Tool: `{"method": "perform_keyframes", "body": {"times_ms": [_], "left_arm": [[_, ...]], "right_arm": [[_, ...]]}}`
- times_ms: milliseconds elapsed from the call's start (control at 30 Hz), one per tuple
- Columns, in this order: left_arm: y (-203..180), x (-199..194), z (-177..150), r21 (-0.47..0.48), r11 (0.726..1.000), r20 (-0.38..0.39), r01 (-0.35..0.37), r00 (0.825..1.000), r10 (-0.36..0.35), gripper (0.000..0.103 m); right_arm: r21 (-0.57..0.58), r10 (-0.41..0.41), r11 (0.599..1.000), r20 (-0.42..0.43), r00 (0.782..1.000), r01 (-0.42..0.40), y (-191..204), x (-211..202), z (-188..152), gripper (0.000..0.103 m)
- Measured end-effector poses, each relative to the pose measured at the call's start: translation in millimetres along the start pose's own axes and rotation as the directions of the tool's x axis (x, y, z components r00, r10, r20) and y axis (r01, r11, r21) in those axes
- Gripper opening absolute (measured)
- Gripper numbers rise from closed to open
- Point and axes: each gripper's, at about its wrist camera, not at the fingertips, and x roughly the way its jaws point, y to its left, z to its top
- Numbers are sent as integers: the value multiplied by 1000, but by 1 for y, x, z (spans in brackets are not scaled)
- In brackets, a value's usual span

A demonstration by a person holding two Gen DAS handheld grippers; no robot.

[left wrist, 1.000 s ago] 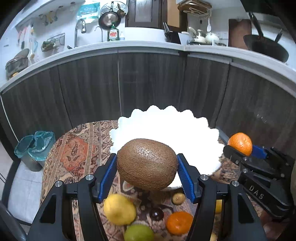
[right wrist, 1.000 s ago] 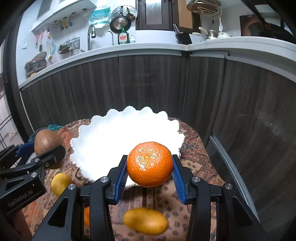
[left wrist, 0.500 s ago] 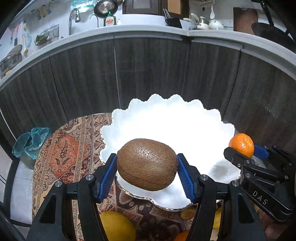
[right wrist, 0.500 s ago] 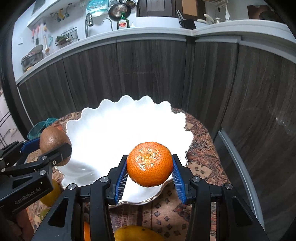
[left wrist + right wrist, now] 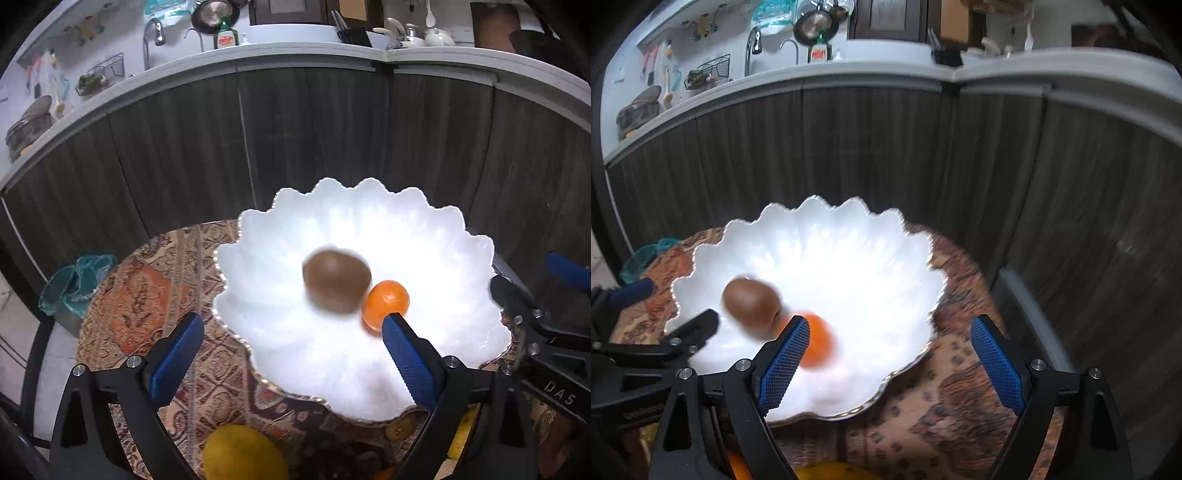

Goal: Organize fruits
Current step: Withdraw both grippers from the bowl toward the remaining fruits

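Blurred kiwi (image 5: 337,281) touches orange (image 5: 388,302), partly hidden behind left gripper (image 5: 291,360).

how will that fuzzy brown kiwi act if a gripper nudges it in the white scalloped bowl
The fuzzy brown oval kiwi would probably roll: it is rounded and looks motion-blurred. The white scalloped bowl looks smooth, so little may stop it. Pushed rightward, it would likely bump the small orange tangerine close beside it.

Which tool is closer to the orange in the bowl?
Hard to say. The orange sits just past the left tool's right finger and right behind the right tool's left finger; both tools are open.
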Motion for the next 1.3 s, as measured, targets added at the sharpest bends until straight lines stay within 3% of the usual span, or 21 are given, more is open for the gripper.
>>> {"method": "perform_keyframes", "body": {"times_ms": [300,1000,1300], "left_arm": [[3,-21,-6,12,998,24,-61,998,61,103],[10,-115,-54,-44,997,122,-67,990,72,103],[6,-124,-78,-66,997,108,-33,993,40,103]], "right_arm": [[-14,-81,997,68,994,82,3,-26,-1,95],[20,-38,999,91,995,36,1,-96,-31,95],[21,-16,1000,67,998,14,-1,-108,-53,95]]}}
